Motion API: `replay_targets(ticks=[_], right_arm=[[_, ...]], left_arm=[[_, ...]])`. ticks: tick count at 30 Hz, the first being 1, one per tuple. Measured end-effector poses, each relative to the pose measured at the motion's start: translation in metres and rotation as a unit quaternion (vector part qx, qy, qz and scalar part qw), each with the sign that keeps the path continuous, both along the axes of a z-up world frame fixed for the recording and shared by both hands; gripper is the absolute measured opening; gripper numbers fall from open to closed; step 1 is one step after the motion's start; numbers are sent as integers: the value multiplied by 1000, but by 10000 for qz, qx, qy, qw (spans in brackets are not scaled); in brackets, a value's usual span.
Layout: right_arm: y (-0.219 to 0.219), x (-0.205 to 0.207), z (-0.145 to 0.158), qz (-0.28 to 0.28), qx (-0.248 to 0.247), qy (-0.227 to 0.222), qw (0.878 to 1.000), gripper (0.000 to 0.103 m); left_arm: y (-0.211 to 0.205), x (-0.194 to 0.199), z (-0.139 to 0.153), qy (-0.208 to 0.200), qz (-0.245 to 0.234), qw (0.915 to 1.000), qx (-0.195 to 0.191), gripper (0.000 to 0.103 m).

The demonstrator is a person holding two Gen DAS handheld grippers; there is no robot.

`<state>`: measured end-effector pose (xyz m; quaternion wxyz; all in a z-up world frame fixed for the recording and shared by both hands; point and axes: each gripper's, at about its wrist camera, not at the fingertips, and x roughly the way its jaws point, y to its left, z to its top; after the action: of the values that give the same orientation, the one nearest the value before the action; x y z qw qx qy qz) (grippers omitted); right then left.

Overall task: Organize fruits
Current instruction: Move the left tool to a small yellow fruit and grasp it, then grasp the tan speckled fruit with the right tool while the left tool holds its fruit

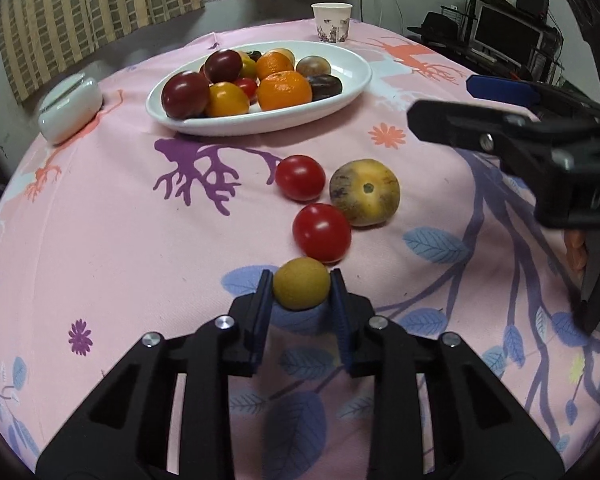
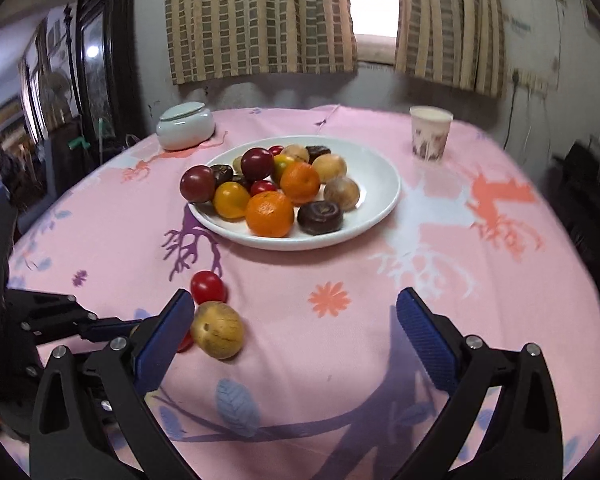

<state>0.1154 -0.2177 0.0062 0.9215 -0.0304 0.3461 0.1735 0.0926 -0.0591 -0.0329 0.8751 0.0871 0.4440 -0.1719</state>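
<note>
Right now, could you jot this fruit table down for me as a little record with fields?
surface: pink printed tablecloth
dish: white oval plate, piled with oranges, plums and other fruit
loose fruit: two red cherry tomatoes, one speckled yellow-brown round fruit
left gripper: shut on small tan round fruit
right gripper: open, holding nothing
extras: white paper cup, white lidded ceramic jar

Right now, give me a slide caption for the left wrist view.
Left gripper fingers closed on a small yellow-brown fruit; two tomatoes lie ahead, plate of fruit beyond.
</note>
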Motion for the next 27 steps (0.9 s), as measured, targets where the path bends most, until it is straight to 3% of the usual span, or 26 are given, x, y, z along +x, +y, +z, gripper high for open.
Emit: replay_targets(ticks=[4, 8, 13, 16, 20, 27], right_arm=[[7, 1, -7, 162, -296, 190, 9993, 101], [24, -4, -19, 481, -1010, 257, 9934, 101], [37, -13, -25, 834, -1332, 290, 9871, 101], [39, -12, -27, 858, -1324, 312, 9870, 93], [44, -7, -38, 895, -1358, 547, 9852, 73], [57, 2, -44, 979, -1468, 632, 9823, 68]], left_arm=[[0, 1, 0, 40, 20, 10000, -22, 30], [4, 4, 0, 171, 155, 9996, -192, 32], [0, 0, -1, 44, 135, 9999, -33, 32], [1, 1, 0, 62, 144, 9999, -68, 32], [1, 1, -1, 45, 142, 9999, -50, 32], [5, 3, -1, 117, 161, 9996, -188, 30]])
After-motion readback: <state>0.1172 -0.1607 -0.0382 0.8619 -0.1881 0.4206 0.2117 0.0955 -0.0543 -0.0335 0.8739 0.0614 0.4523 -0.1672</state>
